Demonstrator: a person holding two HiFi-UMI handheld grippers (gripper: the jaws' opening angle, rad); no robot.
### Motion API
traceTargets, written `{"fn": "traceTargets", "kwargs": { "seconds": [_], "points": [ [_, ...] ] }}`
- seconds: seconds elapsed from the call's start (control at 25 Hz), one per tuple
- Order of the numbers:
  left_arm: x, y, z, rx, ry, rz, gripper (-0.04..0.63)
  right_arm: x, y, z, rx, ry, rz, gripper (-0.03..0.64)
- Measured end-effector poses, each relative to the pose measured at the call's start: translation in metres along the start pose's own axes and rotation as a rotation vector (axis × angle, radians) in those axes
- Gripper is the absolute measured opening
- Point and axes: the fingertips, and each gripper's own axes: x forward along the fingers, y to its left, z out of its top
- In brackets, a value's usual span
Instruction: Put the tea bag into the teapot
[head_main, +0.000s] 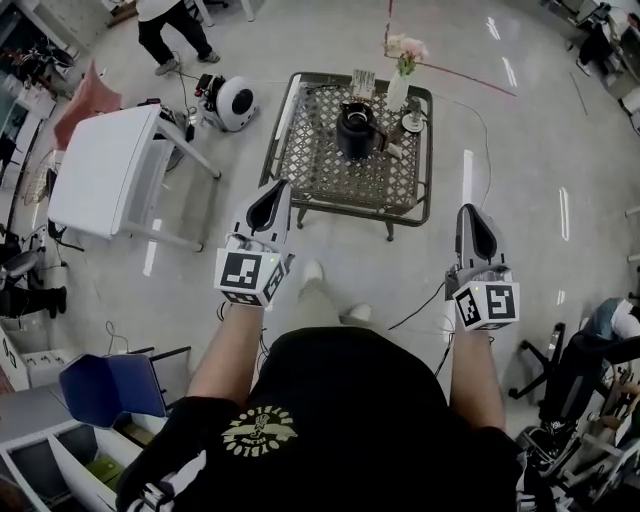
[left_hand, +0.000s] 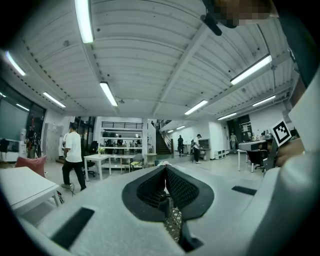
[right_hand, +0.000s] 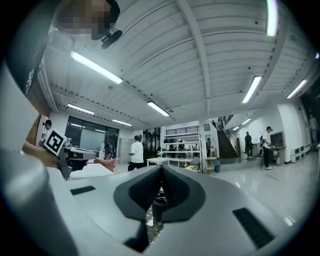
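Note:
A black teapot stands on a low lattice-top table ahead of me, well beyond both grippers. I cannot make out a tea bag; a small pale box sits at the table's far edge. My left gripper hovers over the floor near the table's front left corner, jaws shut and empty. My right gripper is level with it to the table's right, also shut on nothing. The left gripper and the right gripper each look out across the room with jaw tips meeting.
On the table also stand a vase of flowers and a cup on a saucer. A white table and a round white device are at the left. Cables cross the floor. An office chair stands at the right, and a person far back.

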Motion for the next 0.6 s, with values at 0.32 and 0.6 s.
{"fn": "traceTargets", "kwargs": {
  "seconds": [0.32,0.6],
  "points": [
    [0.012,0.016,-0.01,0.002,0.03,-0.001,0.009,0.015,0.003,-0.014,0.003,0.032,0.008,0.005],
    [0.038,0.019,-0.017,-0.001,0.037,-0.044,0.009,0.035,0.002,-0.021,-0.02,0.051,0.023,0.005]
  ]
}}
